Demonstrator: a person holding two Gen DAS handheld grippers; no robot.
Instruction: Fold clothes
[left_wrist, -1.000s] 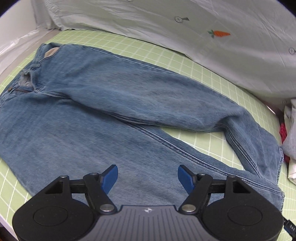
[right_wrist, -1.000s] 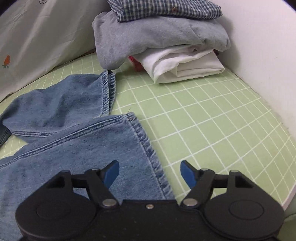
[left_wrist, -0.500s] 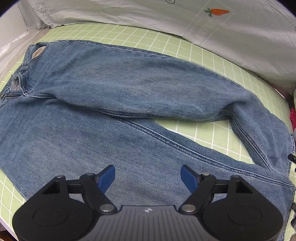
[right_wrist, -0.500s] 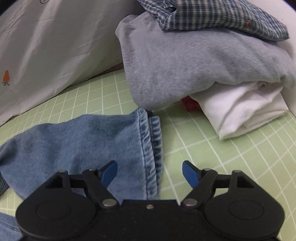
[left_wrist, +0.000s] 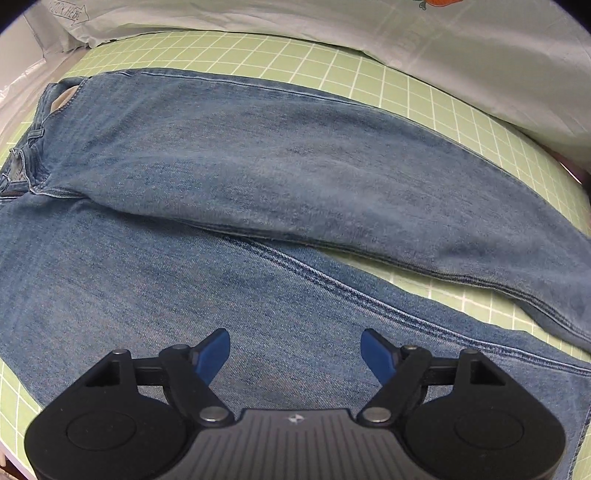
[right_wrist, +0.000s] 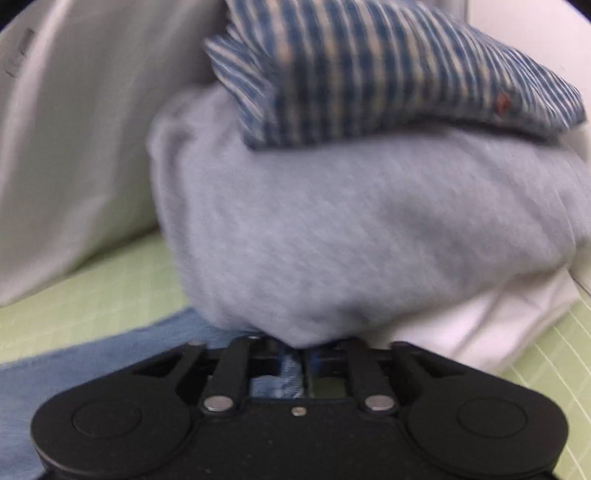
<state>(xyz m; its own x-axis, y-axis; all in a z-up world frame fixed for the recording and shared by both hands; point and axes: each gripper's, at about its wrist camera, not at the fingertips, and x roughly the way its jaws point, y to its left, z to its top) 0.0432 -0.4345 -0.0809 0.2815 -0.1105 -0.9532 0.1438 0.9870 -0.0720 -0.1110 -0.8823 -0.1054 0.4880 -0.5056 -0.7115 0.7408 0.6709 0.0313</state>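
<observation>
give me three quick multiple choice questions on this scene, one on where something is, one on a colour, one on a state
1. Where does the checked shirt lie?
A. on the grey garment
B. under the jeans
C. on the mat

2. What colour is the mat?
A. red
B. green
C. black

3. How are the left tongs?
A. shut on denim
B. open, empty
C. out of view

Answers: 1 A, the shirt tops the pile. 2 B, green with white gridlines. 3 B, blue pads stand apart above the jeans; the right tongs pinch the hem.

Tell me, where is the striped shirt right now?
In the right wrist view, the striped shirt sits on top of the pile, on the grey sweater, with white cloth underneath.
</observation>
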